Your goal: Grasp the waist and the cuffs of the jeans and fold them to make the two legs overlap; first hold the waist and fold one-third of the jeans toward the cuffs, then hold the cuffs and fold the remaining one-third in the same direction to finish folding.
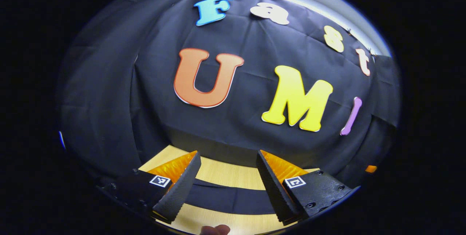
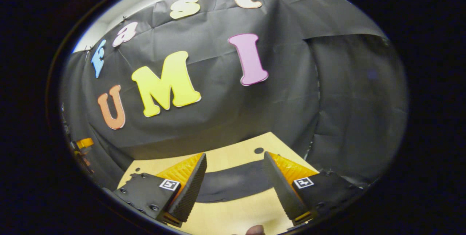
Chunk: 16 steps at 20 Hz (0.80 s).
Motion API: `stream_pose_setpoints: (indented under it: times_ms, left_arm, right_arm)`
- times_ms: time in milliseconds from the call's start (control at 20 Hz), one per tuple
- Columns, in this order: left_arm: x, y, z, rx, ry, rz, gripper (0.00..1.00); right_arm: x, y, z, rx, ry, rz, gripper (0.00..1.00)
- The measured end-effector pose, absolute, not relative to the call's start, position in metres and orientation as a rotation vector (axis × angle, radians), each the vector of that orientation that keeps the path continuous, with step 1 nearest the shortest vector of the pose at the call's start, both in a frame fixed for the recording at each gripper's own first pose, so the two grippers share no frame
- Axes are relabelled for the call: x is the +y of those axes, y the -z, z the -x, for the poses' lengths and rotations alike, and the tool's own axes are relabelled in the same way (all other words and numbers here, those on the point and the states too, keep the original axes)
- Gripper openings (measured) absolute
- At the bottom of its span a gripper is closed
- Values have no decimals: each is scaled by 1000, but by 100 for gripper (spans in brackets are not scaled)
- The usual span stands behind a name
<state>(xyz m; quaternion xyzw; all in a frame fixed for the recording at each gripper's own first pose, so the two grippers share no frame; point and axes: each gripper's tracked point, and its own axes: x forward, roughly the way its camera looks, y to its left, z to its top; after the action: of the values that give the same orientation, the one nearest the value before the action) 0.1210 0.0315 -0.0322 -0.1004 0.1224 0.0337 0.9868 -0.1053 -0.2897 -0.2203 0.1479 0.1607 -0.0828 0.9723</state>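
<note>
Jeans lie as a dark flat band across the pale wooden worktop, seen in the left gripper view between the fingers of the left claw. That claw is spread wide, holding nothing, raised above the worktop and clear of the cloth. A fingertip of the person's hand shows at the near edge, just below the gap. Beyond the jeans the bare worktop runs to its far edge, and behind that hangs the black cloth wall — creased, with a strip of white wall above it.

In the right gripper view the right claw is likewise wide open and empty, above the worktop. The jeans show here as a dark curved band between its fingers, not touched by either one. A small dark hole sits in the worktop near its far right corner — just beyond the jeans. A fingertip shows at the near edge. Far left, at the rim of this view, something orange shows, too small to tell apart.
</note>
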Motion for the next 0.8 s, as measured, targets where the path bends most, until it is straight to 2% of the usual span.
stream_pose_setpoints:
  times_ms: [50, 200, 250, 300, 400, 450, 650, 700, 750, 800]
  left_arm:
    - [23, 31, -111, 233, -71, 186, 98]
    - [4, 18, -97, 198, -64, 160, 98]
    - [-3, 22, -94, 208, -58, 164, 100]
    - [-10, 24, -92, 224, -52, 173, 98]
    - [-17, 25, -89, 242, -61, 167, 98]
    - [-16, 21, -89, 231, -79, 152, 98]
    - [-29, 13, -90, 229, -97, 77, 98]
    - [-32, 13, -91, 230, -104, 61, 98]
    - [-35, 11, -92, 229, -109, 53, 98]
    - [-39, 12, -93, 232, -116, 52, 98]
  right_arm:
    - [-299, 227, 120, 332, 194, -288, 100]
    - [-317, 252, 143, 362, 245, -286, 94]
    - [-324, 265, 143, 378, 259, -294, 97]
    - [-331, 278, 141, 388, 272, -309, 97]
    - [-346, 307, 133, 407, 301, -348, 100]
    - [-357, 325, 126, 423, 321, -361, 97]
    - [-391, 393, 91, 484, 359, -404, 98]
    - [-399, 405, 81, 494, 364, -414, 92]
    - [-408, 421, 69, 506, 366, -423, 92]
    - [-416, 434, 58, 521, 369, -426, 98]
